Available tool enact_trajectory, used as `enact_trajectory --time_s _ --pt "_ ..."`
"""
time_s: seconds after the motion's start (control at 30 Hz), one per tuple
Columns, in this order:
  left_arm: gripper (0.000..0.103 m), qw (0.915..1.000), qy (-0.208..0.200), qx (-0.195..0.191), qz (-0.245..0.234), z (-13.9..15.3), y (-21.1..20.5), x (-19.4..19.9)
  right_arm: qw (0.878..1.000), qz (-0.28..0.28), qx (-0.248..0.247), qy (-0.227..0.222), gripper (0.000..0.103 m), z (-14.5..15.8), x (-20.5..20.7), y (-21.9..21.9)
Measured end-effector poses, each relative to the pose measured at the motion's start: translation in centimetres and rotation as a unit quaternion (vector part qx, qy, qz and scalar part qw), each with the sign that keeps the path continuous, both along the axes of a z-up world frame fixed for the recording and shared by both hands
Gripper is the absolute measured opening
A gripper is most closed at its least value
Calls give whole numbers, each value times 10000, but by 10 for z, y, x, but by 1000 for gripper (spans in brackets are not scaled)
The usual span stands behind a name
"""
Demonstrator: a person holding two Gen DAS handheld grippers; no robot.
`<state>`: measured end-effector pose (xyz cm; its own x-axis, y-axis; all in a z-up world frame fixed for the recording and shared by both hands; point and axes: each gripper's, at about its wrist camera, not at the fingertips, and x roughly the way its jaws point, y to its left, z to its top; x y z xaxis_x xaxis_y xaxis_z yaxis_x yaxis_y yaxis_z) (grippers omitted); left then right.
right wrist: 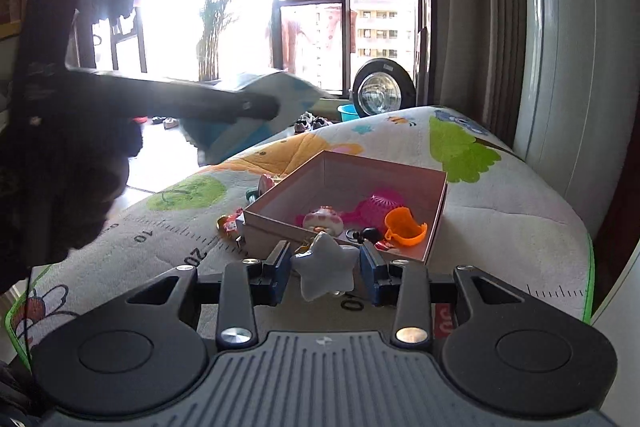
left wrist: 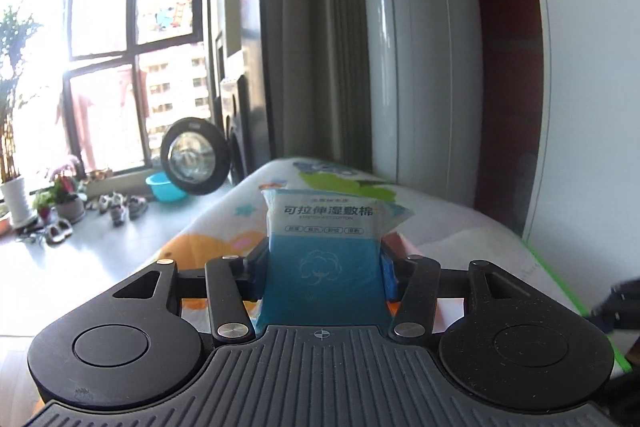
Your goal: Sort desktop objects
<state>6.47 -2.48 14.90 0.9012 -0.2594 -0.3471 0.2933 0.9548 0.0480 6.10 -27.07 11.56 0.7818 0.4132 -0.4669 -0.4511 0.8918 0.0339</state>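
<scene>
Cotton packet (left wrist: 324,247) clamped between left fingers (left wrist: 256,267), star (right wrist: 325,267) pinched between right fingers (right wrist: 280,267) — both lifted

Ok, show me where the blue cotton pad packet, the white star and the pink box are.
blue cotton pad packet (left wrist: 323,247), left wrist view, middle of its front face.
white star (right wrist: 326,265), right wrist view, centre of the star.
pink box (right wrist: 436,217), right wrist view, its right wall.

Pack (left wrist: 324,227): "可拉伸湿敷棉"; mat (right wrist: 500,211): 10, 20.
</scene>
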Motion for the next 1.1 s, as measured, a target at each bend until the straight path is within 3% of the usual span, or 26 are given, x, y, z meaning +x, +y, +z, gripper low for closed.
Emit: enact_trajectory --time_s 0.07,0.13,0.17,0.23,0.3,0.37,0.47,0.6,0.67,0.77,0.93,1.1 --pt "58 9989 375 -293 17 -9 -16 37 10000 -27 -7 29 37 0 9 2" --pt "68 9944 935 -481 -62 -30 -31 68 9999 -83 -95 57 36 -2 17 3" --pt "70 9909 1250 -483 -147 -42 -37 78 9998 -109 -139 74 36 -3 19 2" --pt "72 9872 1501 -511 -179 -57 -36 77 9995 -178 -220 118 36 -6 23 -2" --pt "89 9887 1368 -571 -202 -63 -23 59 9991 -262 -272 190 37 -9 26 -8" --pt "94 9929 1092 -479 -37 -64 -6 35 9983 -382 -331 296 37 -13 33 -13" --pt "95 9961 848 -142 179 -71 14 2 9977 -433 -335 388 37 -16 47 -13" --pt "97 9950 910 246 341 -90 30 -24 9981 -391 -373 282 37 -11 70 0" --pt "97 9927 1086 267 448 -101 40 -31 9978 -444 -418 267 37 -10 89 7" --pt "99 9881 1313 282 746 -117 57 -34 9965 -528 -532 362 47 -7 104 20" --pt "100 9781 1445 343 1461 -132 91 -37 9966 -86 -731 365 51 -2 96 51" --pt "101 9759 1565 51 1521 -137 107 -42 9926 586 -424 973 53 13 120 99"
